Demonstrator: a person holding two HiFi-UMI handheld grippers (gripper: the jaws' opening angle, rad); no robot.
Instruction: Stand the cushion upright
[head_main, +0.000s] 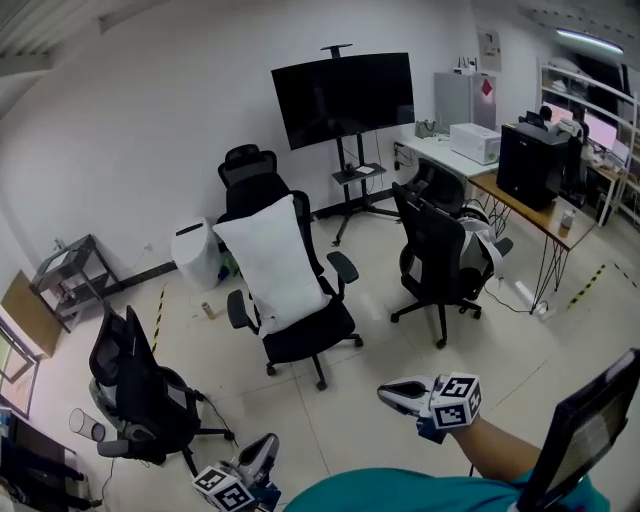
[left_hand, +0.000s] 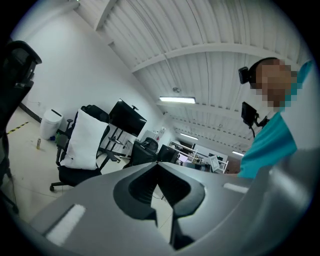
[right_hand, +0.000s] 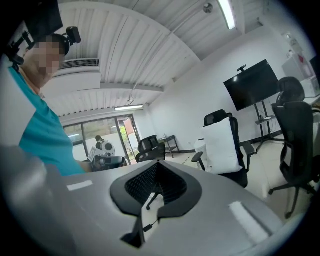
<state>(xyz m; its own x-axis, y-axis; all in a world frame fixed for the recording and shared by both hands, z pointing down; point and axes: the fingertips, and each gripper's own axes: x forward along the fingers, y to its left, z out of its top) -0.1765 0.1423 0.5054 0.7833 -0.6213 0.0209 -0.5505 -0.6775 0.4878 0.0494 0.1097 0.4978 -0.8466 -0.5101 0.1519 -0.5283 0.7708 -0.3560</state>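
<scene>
Standing cushion; doors, right gripper view only

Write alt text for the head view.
A white cushion stands on end on a black office chair, leaning against its backrest. The left gripper and right gripper sit low in the foreground, well short of it, both shut and empty.

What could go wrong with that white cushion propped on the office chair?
The cushion only leans against the chair's back with nothing holding it, so it might slump or slide off the seat. The chair stands on wheels, so a push on the cushion could roll or turn it away. The left gripper and right gripper are shut, empty and well short of the cushion, so a fumbled grab is possible.
</scene>
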